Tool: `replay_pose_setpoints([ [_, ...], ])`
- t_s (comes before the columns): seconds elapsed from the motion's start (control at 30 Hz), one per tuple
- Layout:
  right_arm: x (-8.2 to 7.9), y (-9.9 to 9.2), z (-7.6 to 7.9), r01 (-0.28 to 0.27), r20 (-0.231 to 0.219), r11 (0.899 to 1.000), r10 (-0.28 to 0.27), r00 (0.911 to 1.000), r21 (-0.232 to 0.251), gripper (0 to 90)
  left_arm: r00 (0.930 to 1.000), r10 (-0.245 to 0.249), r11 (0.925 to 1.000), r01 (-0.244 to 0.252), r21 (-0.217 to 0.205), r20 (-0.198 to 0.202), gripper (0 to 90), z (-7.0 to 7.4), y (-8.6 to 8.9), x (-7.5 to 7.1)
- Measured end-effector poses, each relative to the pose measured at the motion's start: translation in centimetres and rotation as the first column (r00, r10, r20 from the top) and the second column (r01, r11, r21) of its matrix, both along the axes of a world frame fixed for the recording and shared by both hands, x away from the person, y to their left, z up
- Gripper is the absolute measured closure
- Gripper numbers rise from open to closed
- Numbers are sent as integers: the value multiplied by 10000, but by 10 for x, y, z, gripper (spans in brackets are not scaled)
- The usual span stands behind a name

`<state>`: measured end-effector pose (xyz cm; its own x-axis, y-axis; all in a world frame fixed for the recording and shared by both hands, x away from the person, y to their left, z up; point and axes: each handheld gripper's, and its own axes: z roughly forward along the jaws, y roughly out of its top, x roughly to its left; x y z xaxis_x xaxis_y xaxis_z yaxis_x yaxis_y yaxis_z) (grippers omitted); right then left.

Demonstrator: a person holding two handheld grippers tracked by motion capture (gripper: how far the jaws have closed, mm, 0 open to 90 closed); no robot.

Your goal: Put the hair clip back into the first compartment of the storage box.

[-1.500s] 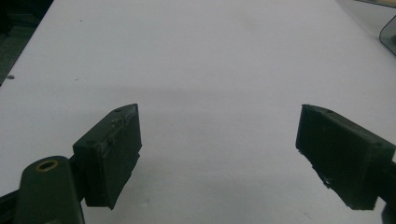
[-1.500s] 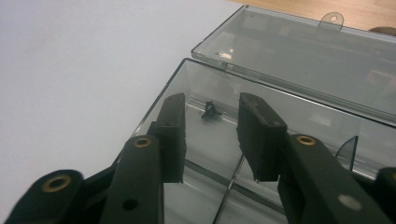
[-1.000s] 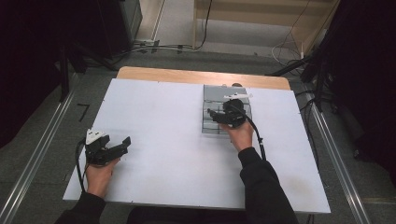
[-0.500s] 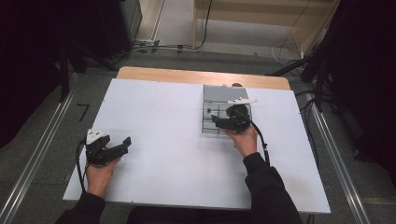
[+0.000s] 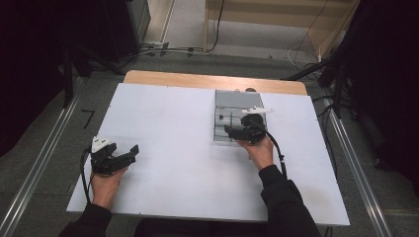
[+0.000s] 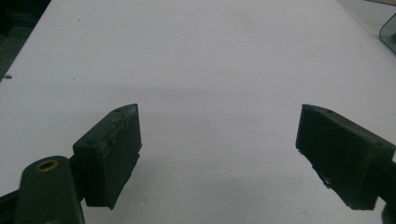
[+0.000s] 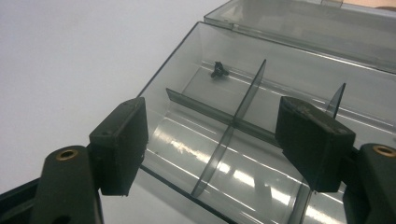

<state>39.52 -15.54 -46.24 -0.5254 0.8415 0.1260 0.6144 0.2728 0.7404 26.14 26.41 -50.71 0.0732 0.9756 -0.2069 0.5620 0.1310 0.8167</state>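
**Clear box open on the desk, both tongs empty**

Clear plastic box [image 5: 232,116] was seen lying on the white desk [image 5: 188,163], toward its far right part, with its lid [image 7: 299,23] folded back on the side away from the person. The inside was split into compartments by thin dividers [image 7: 233,126]. One small dark part [image 7: 218,70] was found in a far compartment by the left wall, as shown in the right gripper view; the nearer compartments were bare.

The right tongs [image 5: 239,131] were held at the near edge of the box, pointed across it. In the right gripper view the jaws were spread wide, one above the desk just outside the box's left wall, the other over the box's inside, and nothing was gripped between them. A cable [image 5: 276,148] was trailed from the gripper back along the right hand [image 5: 257,150] and dark sleeve [image 5: 286,202].

The left tongs [image 5: 121,157] were kept well apart from the box, near the left front corner of the desk, in the left hand [image 5: 104,182]. Their jaws were likewise spread wide over bare desk surface, with nothing held.
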Motion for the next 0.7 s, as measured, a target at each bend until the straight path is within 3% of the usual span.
replay_pose_setpoints([
  [0.7,-10,-12,-1,132,148,9999,-133,9998,61,196,10000,-23,10000,23,20,-1,150,0,0,0],
])
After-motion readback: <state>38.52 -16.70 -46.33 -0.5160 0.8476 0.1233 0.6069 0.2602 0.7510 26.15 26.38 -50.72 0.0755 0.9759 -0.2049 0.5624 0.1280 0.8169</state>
